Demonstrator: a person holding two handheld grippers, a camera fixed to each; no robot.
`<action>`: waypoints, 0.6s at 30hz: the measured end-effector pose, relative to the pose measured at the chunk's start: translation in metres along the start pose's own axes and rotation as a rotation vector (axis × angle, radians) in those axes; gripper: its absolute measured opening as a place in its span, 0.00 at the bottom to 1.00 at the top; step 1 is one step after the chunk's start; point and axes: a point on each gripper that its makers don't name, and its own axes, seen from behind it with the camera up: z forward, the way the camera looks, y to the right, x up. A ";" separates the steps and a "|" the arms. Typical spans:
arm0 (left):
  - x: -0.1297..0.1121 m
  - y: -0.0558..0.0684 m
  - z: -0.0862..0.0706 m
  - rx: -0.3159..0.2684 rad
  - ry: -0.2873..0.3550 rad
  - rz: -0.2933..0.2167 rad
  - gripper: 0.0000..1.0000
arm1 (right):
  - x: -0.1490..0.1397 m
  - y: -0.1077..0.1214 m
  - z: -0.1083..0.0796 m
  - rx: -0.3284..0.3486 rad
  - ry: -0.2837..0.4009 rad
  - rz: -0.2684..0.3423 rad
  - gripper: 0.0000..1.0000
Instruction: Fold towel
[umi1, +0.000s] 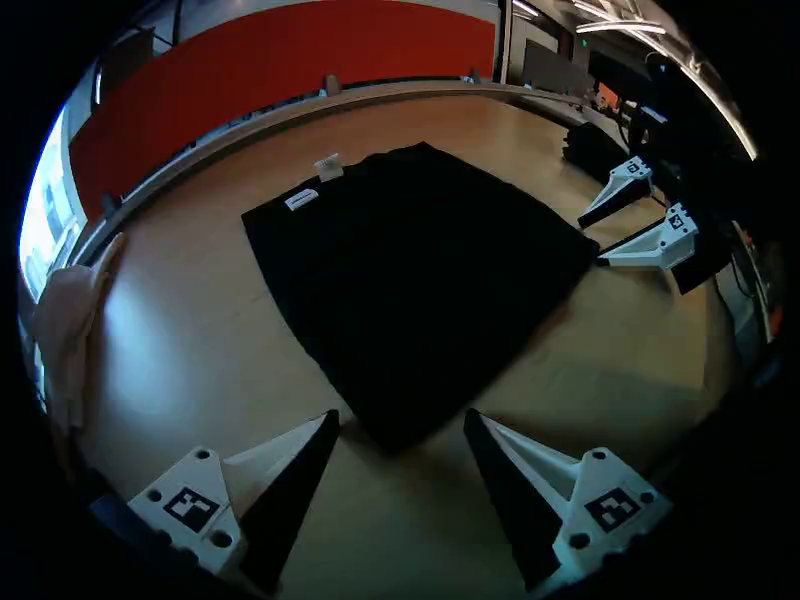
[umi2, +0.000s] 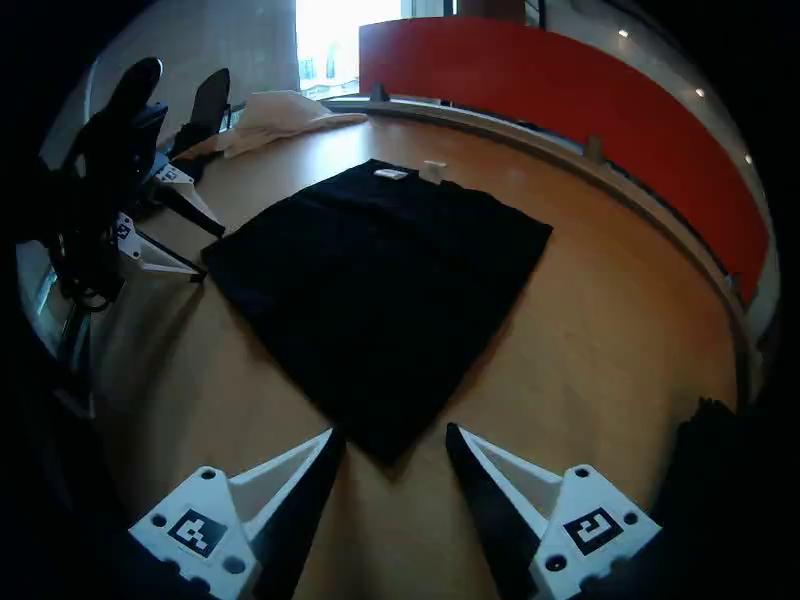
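A black towel (umi1: 410, 280) lies spread flat on the wooden table (umi1: 200, 330), with a white label (umi1: 301, 199) near its far edge. My left gripper (umi1: 400, 420) is open, and one towel corner lies on the table between its fingertips. In the left gripper view my right gripper (umi1: 603, 238) stands open at the towel's right corner. In the right gripper view the towel (umi2: 385, 290) again lies flat, and my right gripper (umi2: 393, 435) is open with the nearest corner between its tips. The left gripper (umi2: 210, 255) is open at the towel's left corner.
A beige cloth (umi1: 65, 320) (umi2: 285, 112) lies heaped at the table's edge. A red wall panel (umi1: 280, 60) (umi2: 600, 100) runs behind the table. A dark bag (umi1: 590, 145) sits near the right gripper. Dark chairs (umi2: 210, 100) stand beyond the table.
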 end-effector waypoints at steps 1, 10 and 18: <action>0.000 0.000 0.000 0.001 -0.001 -0.002 0.89 | 0.000 0.000 0.000 0.001 0.000 -0.001 0.74; 0.000 0.000 0.000 0.005 -0.010 -0.006 0.78 | 0.000 -0.001 0.001 0.012 -0.002 -0.011 0.59; -0.001 0.001 0.000 0.005 -0.016 -0.007 0.65 | 0.000 -0.003 0.000 0.019 -0.003 -0.015 0.32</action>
